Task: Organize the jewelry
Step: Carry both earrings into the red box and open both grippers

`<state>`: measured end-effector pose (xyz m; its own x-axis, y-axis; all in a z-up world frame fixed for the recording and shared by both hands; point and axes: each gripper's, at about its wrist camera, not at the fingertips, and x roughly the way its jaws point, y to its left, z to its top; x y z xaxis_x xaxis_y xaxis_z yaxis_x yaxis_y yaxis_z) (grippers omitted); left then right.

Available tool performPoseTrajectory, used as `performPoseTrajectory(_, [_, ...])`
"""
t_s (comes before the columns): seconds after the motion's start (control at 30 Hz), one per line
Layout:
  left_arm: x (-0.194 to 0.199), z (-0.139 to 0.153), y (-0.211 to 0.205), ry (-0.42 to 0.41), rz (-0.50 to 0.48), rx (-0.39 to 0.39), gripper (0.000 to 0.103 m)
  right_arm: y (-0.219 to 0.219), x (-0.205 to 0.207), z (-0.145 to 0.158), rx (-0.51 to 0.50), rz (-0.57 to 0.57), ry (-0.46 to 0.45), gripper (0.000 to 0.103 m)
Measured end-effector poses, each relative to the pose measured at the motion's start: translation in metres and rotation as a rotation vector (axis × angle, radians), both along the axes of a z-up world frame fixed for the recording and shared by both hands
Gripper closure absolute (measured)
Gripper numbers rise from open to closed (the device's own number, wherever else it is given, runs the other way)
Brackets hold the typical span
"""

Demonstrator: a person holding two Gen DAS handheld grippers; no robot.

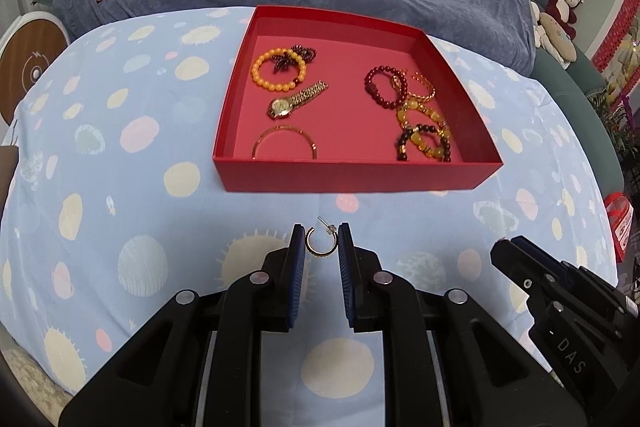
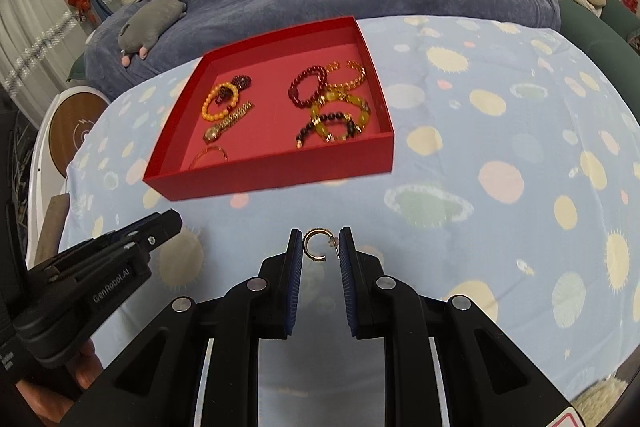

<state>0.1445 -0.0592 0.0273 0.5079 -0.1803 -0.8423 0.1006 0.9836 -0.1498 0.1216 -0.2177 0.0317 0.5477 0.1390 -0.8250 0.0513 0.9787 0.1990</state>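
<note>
Two small gold hoop earrings in play, one per tool; left tool (image 1: 321,241) closed on the first hoop earring (image 1: 320,242), pinched across its width between the blue pads, post and backing poking up past the fingertips; right tool (image 2: 320,245) closed likewise on the second hoop earring (image 2: 317,245), open side of the C turned toward the right pad, clear stopper just beside that pad; both held above the spotted cloth (image 1: 120,147) over the surface, short of the red box (image 1: 352,175); box well ahead of the left tool and ahead and to the left of the right one.

Likely very light, stiff, thin metal; smooth and rounded, so prone to pivoting or popping out of a two-point pinch; ribbed pads probably helpful; thin post judged the weak part, easily bent if squeezed or knocked against the box wall; backing apt to slip off. Best hold: across the hoop's widest span, as now, squeeze gentle and steady, post left free.

Inside the box already: orange bead bracelet (image 1: 278,71), watch (image 1: 294,101), thin gold bangle (image 1: 284,143) on the left half; dark red bead bracelet (image 1: 380,87) and a cluster of yellow and dark bead bracelets (image 1: 424,135) on the right; bare floor in the middle looks the safest spot for a low, soft release, since a dropped hoop may well bounce or roll.
</note>
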Motion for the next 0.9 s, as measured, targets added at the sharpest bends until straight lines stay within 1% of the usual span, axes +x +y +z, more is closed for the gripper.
performPoseTrajectory(0.43, [0.045, 0.016, -0.005, -0.042, -0.005, -0.010, 0.087, 0.004, 0.062, 0.024, -0.003, 0.020, -0.066, 0.086])
performPoseTrajectory(0.7, [0.079, 0.020, -0.003, -0.061, -0.001, -0.005, 0.087, 0.014, 0.099, 0.022, -0.007, 0.042, -0.068, 0.086])
performPoseTrajectory(0.9, [0.100, 0.015, -0.006, -0.061, -0.005, 0.013, 0.087, 0.024, 0.126, 0.016, -0.002, 0.054, -0.053, 0.085])
